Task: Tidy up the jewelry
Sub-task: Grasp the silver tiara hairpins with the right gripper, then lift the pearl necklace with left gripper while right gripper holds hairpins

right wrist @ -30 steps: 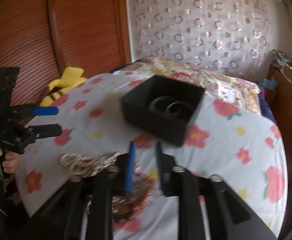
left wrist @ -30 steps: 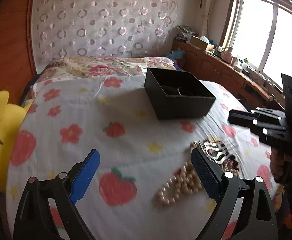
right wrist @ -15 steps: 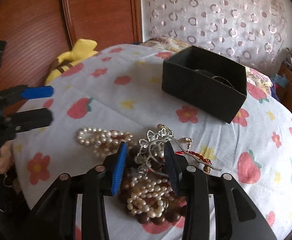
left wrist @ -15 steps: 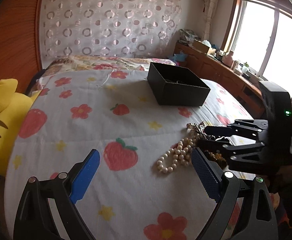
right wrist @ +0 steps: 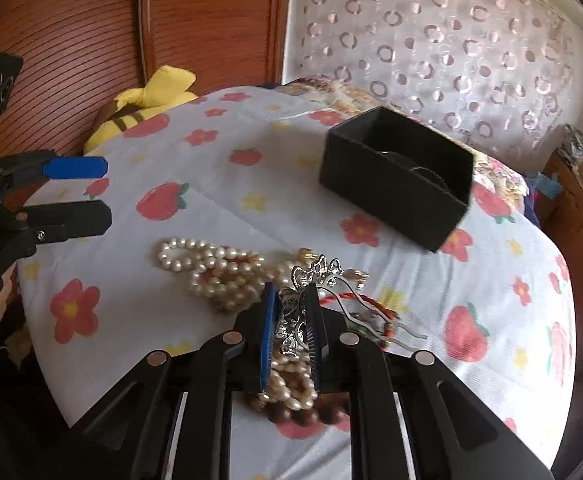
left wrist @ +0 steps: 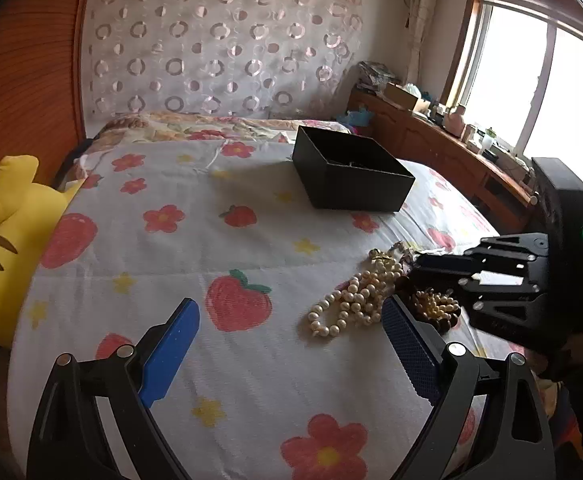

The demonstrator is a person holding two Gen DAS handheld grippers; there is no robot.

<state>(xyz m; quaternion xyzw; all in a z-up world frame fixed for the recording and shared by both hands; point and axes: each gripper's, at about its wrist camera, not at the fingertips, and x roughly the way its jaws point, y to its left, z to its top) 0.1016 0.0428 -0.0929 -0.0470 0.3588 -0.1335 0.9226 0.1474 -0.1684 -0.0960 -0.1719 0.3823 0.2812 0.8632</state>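
Note:
A pile of jewelry lies on the flowered bedspread: pearl strands (right wrist: 211,264), brown beads (right wrist: 291,412) and a silver hair comb (right wrist: 303,280). My right gripper (right wrist: 290,300) is low over the pile, its jaws shut on the silver hair comb. It also shows in the left wrist view (left wrist: 431,264), beside the pearl strands (left wrist: 351,304). A black open box (left wrist: 351,174) with dark rings inside stands farther back (right wrist: 395,184). My left gripper (left wrist: 287,328) is open and empty, above the bedspread left of the pile.
A yellow striped plush toy (left wrist: 3,236) lies at the bed's left edge by the wooden headboard (right wrist: 91,40). A wooden cabinet with clutter (left wrist: 431,136) runs under the window on the right. Pillows lie behind the box.
My right gripper came down onto the jewelry pile and closed its jaws on the silver hair comb. My left gripper drew back from the pile and stayed open.

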